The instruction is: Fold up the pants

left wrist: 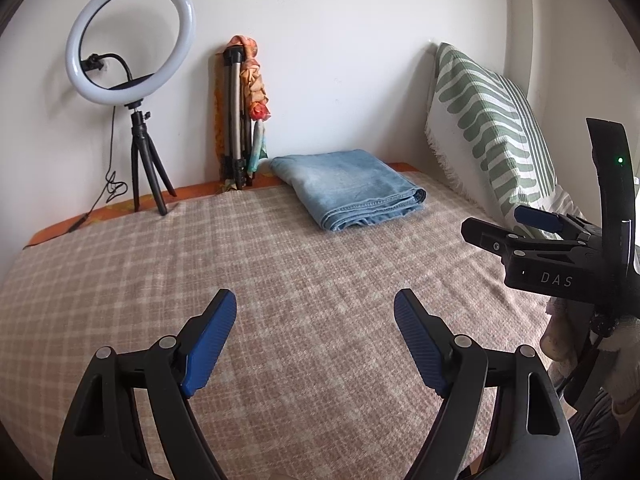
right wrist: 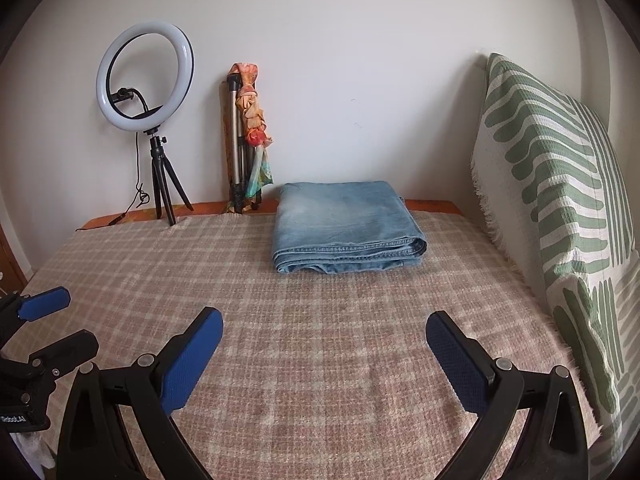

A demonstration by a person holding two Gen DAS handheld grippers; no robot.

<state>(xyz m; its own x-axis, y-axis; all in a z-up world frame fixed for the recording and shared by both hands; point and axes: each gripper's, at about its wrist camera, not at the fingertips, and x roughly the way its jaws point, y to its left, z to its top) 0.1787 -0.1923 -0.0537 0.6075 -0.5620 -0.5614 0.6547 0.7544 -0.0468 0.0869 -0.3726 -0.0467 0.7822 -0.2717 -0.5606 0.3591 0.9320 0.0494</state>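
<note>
Well ahead of both tongs, on bed (right wrist: 320,360): folded denim pants (right wrist: 344,228). Left tongs (left wrist: 316,336) and right tongs (right wrist: 324,356) spread, empty. Fabric likely heavy, limp, non-slippery; take hold at stacked hem edge.

White letters "DAS" stand on the black body of the right claw (left wrist: 490,226), at the right edge of the left wrist view. In the right wrist view, small white lettering sits on the black body of the left claw (right wrist: 60,316) at the lower left edge; it is too small to read surely.
</note>
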